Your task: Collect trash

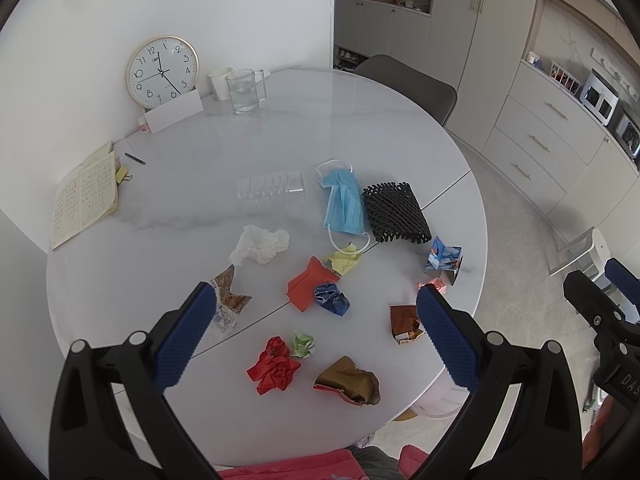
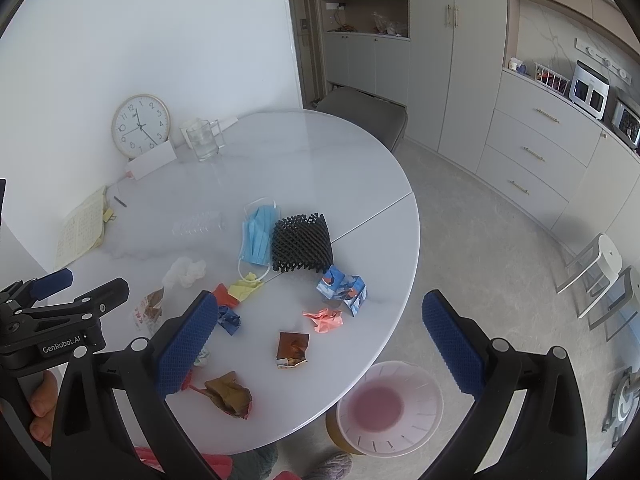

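Trash is scattered loose over the near half of the round desk (image 1: 280, 120): a red paper wad (image 1: 274, 368), a brown wrapper (image 1: 348, 380), a blue mask (image 1: 344, 200) and black foam netting (image 1: 396, 212). A pink bin (image 2: 390, 408) is set on the floor just beside the desk's edge, presumably so pieces can be dropped in. Both the left gripper (image 1: 316, 340) and the right gripper (image 2: 320, 344) are held above the desk, fingers apart and empty, nothing yet picked.
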`<state>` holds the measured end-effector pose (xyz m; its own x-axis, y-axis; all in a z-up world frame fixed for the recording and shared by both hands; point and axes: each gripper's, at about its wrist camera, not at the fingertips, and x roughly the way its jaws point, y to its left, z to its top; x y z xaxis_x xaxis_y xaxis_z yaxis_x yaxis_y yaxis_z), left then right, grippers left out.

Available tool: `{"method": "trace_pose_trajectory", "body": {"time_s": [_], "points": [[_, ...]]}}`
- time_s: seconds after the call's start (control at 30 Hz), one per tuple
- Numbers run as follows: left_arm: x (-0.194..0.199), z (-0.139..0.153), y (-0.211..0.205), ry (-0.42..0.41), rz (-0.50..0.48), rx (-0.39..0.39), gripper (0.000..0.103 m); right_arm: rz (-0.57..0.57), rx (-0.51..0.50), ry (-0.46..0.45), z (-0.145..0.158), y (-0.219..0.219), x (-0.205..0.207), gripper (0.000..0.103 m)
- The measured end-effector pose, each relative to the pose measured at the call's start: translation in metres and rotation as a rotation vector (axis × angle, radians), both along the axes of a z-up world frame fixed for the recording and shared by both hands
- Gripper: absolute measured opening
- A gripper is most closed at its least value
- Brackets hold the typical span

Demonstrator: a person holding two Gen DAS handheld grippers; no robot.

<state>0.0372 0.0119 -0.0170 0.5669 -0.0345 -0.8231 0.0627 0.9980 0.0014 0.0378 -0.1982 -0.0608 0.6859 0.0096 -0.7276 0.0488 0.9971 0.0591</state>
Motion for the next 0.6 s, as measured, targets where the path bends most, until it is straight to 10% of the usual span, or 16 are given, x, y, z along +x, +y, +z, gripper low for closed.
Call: {"method": "trace_pose_trajectory", "body": {"time_s": [0.6], "points": [[0.0029,-0.0029,0.0077,0.001,-0.009,0.007,0.096,-0.003,-0.001,0.005,-0.0020,0.0061,0.0020,0.101]]}}
